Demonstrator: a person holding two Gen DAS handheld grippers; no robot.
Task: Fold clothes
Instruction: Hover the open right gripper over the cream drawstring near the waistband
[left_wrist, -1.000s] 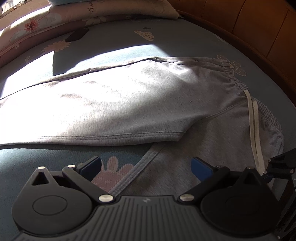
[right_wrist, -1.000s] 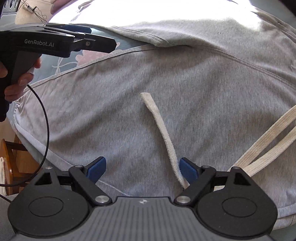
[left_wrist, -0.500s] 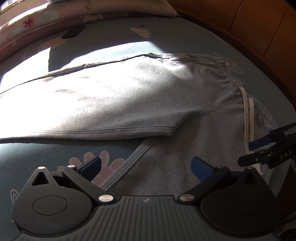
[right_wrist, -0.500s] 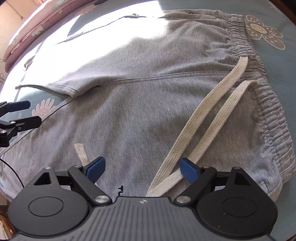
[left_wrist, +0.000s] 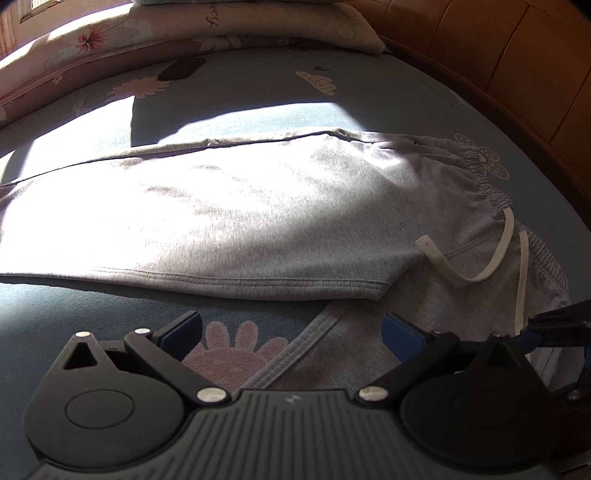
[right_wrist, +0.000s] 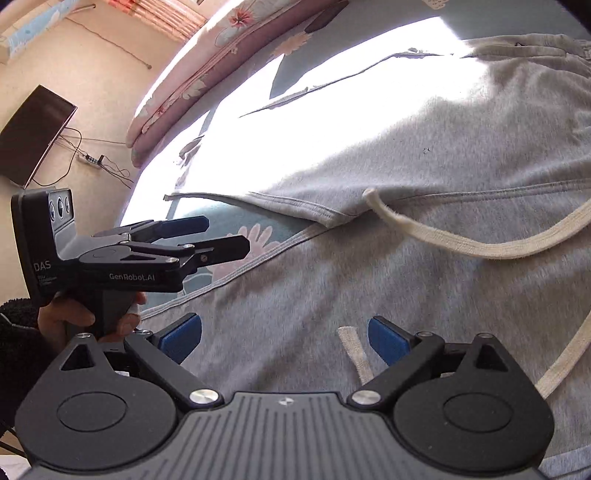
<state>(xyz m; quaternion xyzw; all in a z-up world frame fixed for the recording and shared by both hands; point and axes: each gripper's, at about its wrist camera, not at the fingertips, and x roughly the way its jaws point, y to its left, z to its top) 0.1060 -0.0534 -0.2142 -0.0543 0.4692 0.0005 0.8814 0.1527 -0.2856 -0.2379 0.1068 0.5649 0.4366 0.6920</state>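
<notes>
Grey cotton jogging trousers (left_wrist: 258, 206) with a cream flat drawstring (right_wrist: 461, 240) lie spread on the blue flower-print bedsheet (left_wrist: 258, 92), just ahead of both claws. Left gripper (left_wrist: 291, 332) hangs spread wide over the near trouser hem, pinching nothing. Right gripper (right_wrist: 284, 332) is opening above the waist fabric, one loose cord end between its blue pads (right_wrist: 388, 336), untouched.

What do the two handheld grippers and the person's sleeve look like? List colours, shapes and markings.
Both grippers are black plastic: the right gripper and left gripper each show a ribbed grey-black body, two round pivot housings, silver screws and blue finger pads. Seen from the side, the left gripper has a pistol handle, white "DAS" and "GenRobot.AI" lettering and three round lenses. The sleeve is dark, fuzzy fabric.
</notes>
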